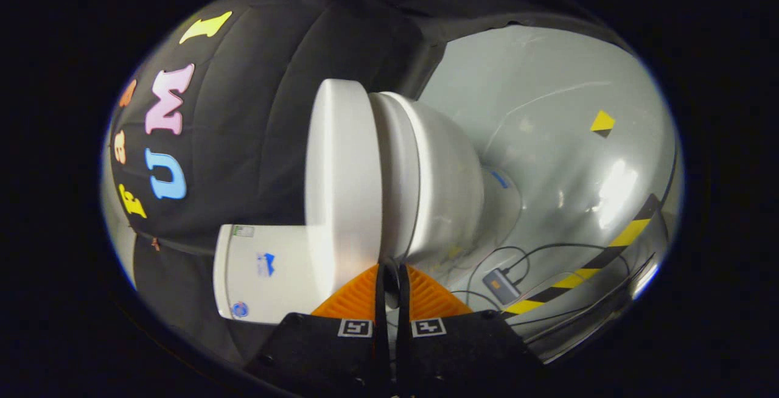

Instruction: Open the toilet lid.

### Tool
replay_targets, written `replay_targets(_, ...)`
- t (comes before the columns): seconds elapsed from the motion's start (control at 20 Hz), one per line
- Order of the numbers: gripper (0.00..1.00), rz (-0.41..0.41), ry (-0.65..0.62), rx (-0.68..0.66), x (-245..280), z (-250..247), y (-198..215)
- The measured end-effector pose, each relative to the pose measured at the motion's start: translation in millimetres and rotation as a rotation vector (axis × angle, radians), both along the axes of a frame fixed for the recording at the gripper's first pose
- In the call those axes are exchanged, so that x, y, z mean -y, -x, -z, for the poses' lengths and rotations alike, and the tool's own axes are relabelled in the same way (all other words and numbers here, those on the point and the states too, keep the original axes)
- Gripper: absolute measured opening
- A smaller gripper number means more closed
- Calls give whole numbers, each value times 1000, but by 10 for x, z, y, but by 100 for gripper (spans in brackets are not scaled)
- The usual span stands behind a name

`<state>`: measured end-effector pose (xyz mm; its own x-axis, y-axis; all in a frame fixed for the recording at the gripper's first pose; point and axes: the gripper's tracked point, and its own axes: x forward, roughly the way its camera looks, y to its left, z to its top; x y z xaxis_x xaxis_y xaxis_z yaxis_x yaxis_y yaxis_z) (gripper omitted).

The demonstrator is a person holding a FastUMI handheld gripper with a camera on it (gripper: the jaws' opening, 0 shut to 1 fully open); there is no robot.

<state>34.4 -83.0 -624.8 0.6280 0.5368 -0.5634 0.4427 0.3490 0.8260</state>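
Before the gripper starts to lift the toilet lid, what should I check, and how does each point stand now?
1. Lid is down on the bowl: ok, closed, not yet lifted.
2. Gripper sits at the seam between lid and bowl: ok.
3. Fingers have caught the lid's edge: cannot tell, they are nearly together and the contact is hidden.
4. Tank stands behind the lid, leaving it room to swing: cannot tell.
5. Cables and small box on the floor lie away from the lid: ok.
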Motion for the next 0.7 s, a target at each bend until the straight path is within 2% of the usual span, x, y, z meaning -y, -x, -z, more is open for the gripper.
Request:
replay_targets(0.15,8,10,-65,41,-22,-59,-6)
replay_targets(0.4,6,4,-13,93,-46,-238,-41)
replay_targets(0.7,6,17,201,165,-108,-630,-115)
